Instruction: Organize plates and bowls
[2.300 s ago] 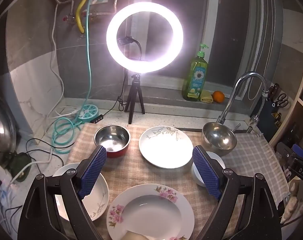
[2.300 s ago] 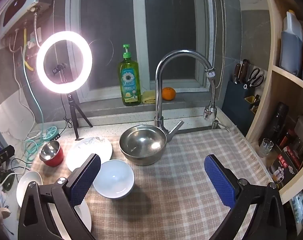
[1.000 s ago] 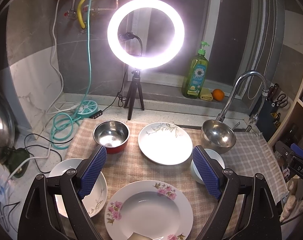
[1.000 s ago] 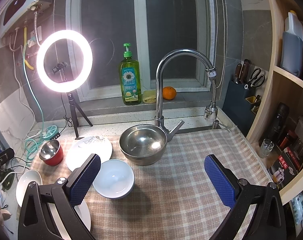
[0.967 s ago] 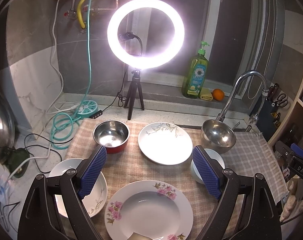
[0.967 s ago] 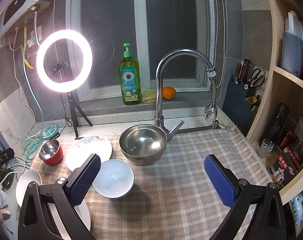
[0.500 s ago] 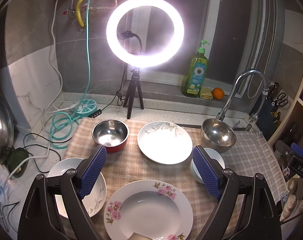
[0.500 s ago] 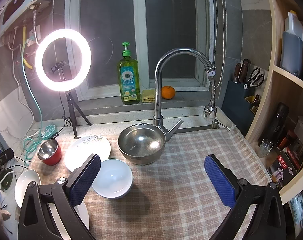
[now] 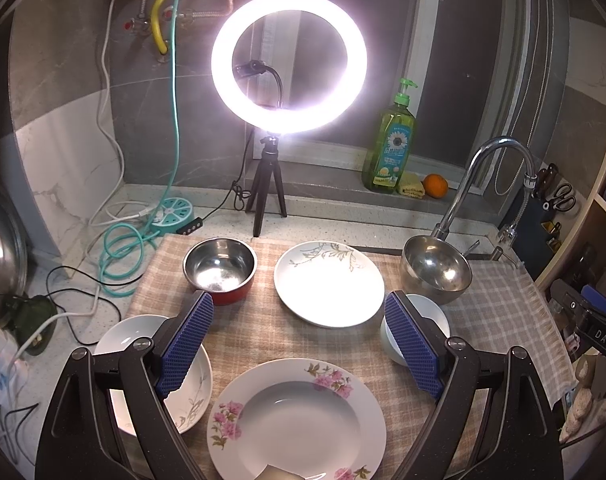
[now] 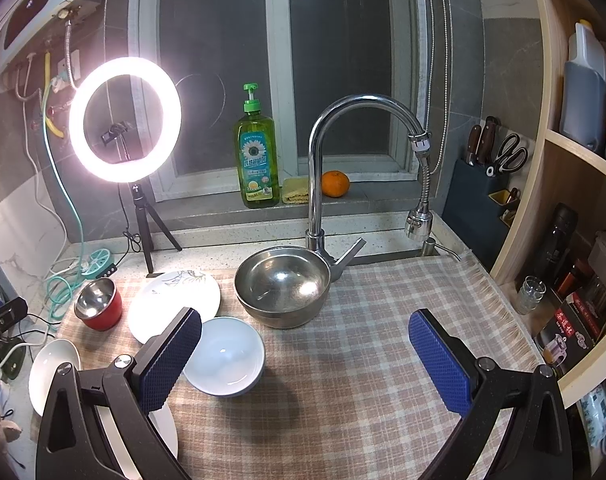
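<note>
Hovering spread wide and empty, left gripper [image 9: 299, 344] above floral plate [image 9: 297, 420], white plate [image 9: 329, 282] beyond, right gripper [image 10: 305, 354] likewise agape, white bowl [image 10: 225, 356] beside its left finger, steel bowl [image 10: 283, 286] ahead on checked cloth [image 10: 363, 380].

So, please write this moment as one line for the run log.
left gripper: open, empty | right gripper: open, empty | pink-flower plate: untouched | white bowl: untouched

Spread tongs [image 9: 299, 344] above floral plate [image 9: 297, 420]
</note>
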{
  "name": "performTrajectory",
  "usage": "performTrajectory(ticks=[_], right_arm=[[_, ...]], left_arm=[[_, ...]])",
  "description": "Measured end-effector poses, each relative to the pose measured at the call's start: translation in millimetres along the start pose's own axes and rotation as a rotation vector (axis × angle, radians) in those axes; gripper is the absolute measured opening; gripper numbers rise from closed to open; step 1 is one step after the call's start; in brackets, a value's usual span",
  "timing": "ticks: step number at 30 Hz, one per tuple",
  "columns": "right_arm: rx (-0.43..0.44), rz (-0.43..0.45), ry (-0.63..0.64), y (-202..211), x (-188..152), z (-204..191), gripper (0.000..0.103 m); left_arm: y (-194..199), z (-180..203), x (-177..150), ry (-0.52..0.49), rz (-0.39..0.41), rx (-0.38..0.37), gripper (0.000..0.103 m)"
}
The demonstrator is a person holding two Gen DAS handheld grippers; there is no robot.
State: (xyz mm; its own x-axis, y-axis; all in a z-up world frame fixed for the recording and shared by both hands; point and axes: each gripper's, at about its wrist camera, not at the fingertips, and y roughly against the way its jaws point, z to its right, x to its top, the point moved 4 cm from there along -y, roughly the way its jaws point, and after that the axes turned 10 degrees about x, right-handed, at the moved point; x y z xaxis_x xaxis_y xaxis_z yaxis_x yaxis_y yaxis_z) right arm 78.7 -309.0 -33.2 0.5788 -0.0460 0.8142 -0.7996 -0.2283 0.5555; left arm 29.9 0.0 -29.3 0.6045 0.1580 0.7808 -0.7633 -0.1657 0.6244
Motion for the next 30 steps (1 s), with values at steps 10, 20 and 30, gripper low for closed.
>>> performTrajectory(ticks=[10, 20, 30], right_arm=[[0.000, -0.001, 0.000, 0, -1, 2, 0.102], [0.000, -0.002, -0.001, 0, -1, 1, 0.102], [0.029, -0.012, -0.003, -8, -11, 1, 0.102]], left_arm=[[-1, 0, -2, 0.000, -0.002, 0.000, 0.088], [0, -1, -5, 0.003, -0.006, -0.001, 0.088], [1, -21, -5, 0.045, -0.008, 0.040, 0.088]])
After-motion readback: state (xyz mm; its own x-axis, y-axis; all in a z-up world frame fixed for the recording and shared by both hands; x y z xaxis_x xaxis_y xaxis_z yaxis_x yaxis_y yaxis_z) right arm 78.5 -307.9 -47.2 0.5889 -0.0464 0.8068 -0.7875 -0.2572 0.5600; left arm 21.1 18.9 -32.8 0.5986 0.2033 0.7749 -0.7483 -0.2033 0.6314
